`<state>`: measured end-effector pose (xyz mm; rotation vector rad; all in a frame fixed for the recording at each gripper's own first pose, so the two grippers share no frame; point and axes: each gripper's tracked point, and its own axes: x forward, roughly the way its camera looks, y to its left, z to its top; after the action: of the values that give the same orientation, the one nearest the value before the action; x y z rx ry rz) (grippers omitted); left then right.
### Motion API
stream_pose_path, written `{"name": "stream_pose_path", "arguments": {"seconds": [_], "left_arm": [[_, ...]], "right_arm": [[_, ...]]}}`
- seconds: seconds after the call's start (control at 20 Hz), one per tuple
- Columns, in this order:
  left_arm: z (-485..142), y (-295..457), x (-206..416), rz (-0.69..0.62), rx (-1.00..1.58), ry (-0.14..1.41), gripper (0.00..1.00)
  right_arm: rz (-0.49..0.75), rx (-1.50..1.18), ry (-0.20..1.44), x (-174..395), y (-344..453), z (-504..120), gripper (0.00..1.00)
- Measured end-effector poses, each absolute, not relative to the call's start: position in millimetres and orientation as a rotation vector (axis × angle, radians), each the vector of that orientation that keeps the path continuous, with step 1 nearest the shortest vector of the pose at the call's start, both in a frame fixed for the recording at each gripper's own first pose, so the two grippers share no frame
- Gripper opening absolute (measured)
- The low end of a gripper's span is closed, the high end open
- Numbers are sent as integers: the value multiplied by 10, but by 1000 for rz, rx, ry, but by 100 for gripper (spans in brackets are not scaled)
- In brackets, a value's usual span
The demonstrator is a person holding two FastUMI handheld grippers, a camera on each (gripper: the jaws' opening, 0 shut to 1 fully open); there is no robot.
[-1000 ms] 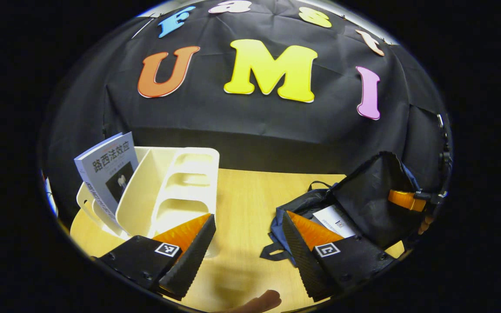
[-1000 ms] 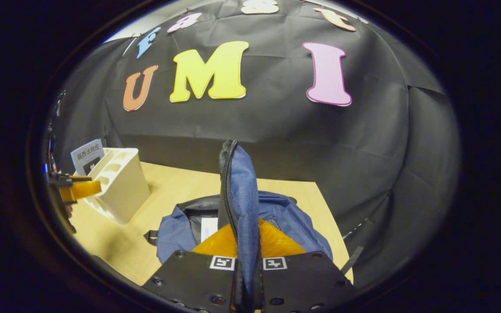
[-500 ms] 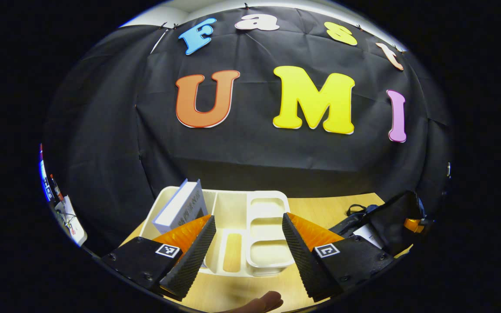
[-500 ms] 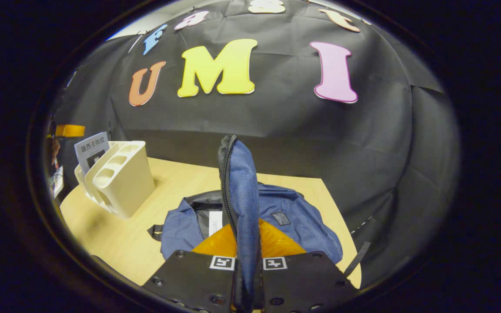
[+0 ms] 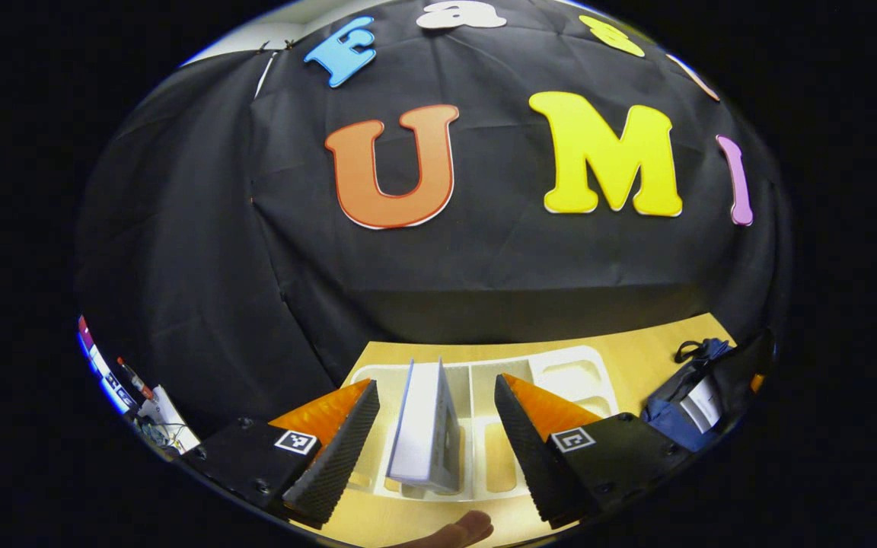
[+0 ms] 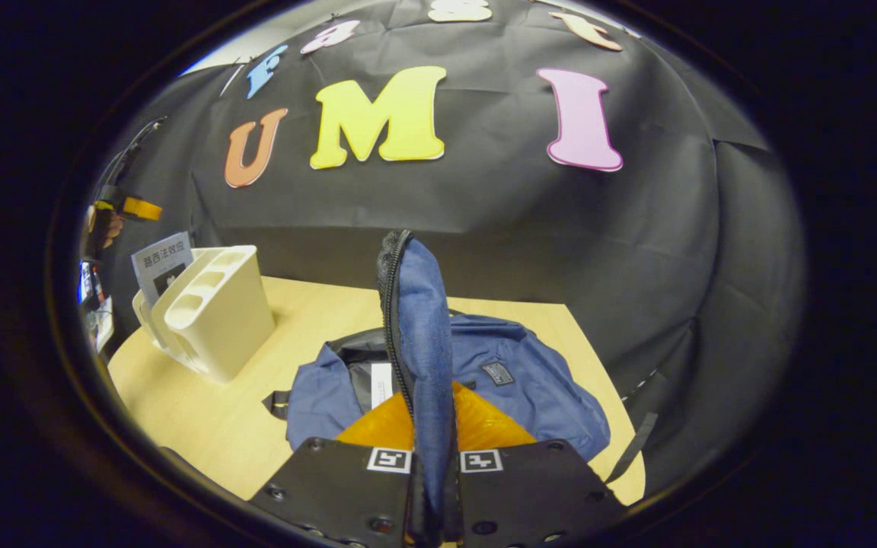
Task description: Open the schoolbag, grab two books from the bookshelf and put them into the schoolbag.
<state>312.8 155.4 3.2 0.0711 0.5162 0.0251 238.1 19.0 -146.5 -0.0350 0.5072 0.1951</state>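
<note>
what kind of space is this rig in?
Looks like a staged data-collection booth, not a home: black cloth wall draped behind a small wooden table, with only task props out, a cream bookshelf and a blue schoolbag.

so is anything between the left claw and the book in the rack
Nothing visible. The left claw is open, and the book stands upright in the rack right in the gap between its fingers, neither finger touching it yet.

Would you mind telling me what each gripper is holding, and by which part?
The right gripper pinches the schoolbag's zippered flap. The left gripper holds nothing, open around the book.
</note>
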Motion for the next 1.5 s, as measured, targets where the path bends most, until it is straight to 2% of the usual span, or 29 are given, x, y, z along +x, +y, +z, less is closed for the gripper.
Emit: {"name": "stream_pose_path", "arguments": {"seconds": [0.05, 0.1, 0.4, 0.5, 0.55, 0.65, 0.75, 0.8, 0.9, 0.95, 1.05, 1.1, 1.5], "left_arm": [[-55, 1566, 3195, 12, 74, 552, 97], [-179, 1585, 3229, 7, 74, 604, 93], [-719, 1642, 3328, -37, 98, 839, 93], [-840, 1721, 3305, -36, 122, 911, 89], [-872, 1749, 3311, -34, 129, 932, 83], [-925, 1783, 3279, -31, 128, 972, 70], [-948, 1644, 3208, -50, 95, 996, 56], [-951, 1579, 3159, -68, 65, 999, 52], [-935, 1527, 3064, -61, 31, 1008, 45], [-918, 1513, 3008, -60, 23, 1008, 43], [-884, 1500, 2885, -50, 3, 1004, 43], [-862, 1510, 2819, -46, -4, 997, 42], [-674, 1628, 2058, -15, -120, 950, 41]], "right_arm": [[196, -37, 510, 2373, 195, -1477, 8], [195, -38, 512, 2368, 198, -1495, 9], [208, -66, 522, 2336, 279, -1571, 10], [210, -66, 526, 2334, 279, -1588, 10], [209, -60, 529, 2337, 275, -1597, 13], [209, -54, 529, 2326, 257, -1598, 10], [209, -47, 527, 2322, 248, -1600, 13], [209, -44, 529, 2318, 251, -1610, 10], [210, -37, 531, 2301, 248, -1615, 10], [211, -36, 531, 2289, 248, -1616, 13], [215, -35, 530, 2274, 256, -1621, 13], [215, -37, 532, 2259, 249, -1638, 10], [225, -26, 543, 2290, 263, -1689, 10]]}}
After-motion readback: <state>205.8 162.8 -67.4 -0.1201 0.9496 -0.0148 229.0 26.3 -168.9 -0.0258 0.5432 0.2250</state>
